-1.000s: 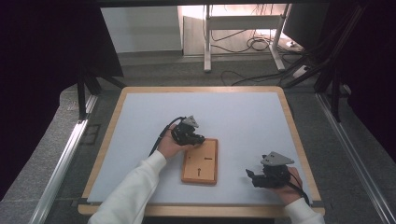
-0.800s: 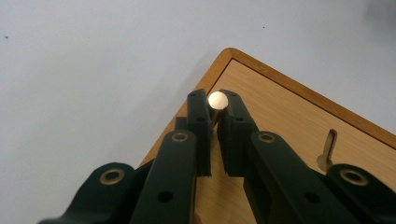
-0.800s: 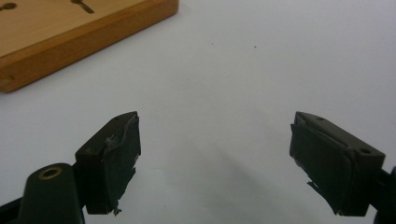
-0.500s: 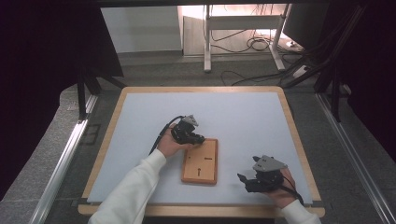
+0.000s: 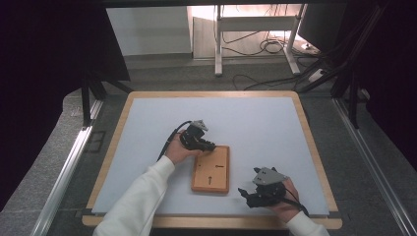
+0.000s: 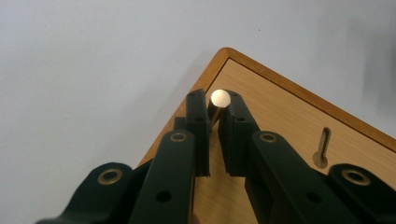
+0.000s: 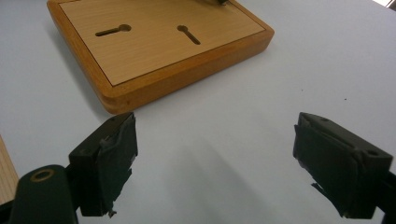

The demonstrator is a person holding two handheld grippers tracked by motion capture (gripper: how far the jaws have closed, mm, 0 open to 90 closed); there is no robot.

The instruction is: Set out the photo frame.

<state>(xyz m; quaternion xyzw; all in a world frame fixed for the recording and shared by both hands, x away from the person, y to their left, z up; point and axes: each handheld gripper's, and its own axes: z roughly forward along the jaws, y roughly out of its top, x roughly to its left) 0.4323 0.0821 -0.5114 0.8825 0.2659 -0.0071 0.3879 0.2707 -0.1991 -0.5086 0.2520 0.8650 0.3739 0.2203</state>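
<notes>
While left claw (image 6: 214, 122) pinches metal pin (image 6: 219, 100) over wooden board (image 5: 211, 169) corner: right claw (image 5: 251, 195) just spread wider, empty, slid across desk (image 5: 275, 128) toward board; likely steadying next.

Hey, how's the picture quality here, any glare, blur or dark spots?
Left gripper view: glare whitens the metal pin's tip; the near fingers look soft. Right gripper view: sharp wooden board, soft shadow underneath. High view: table evenly lit, surroundings dark.

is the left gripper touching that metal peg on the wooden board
Touching. In the left gripper view, the left gripper has both pads pressed against the sides of the peg, no gap either side, above the board corner.
</notes>
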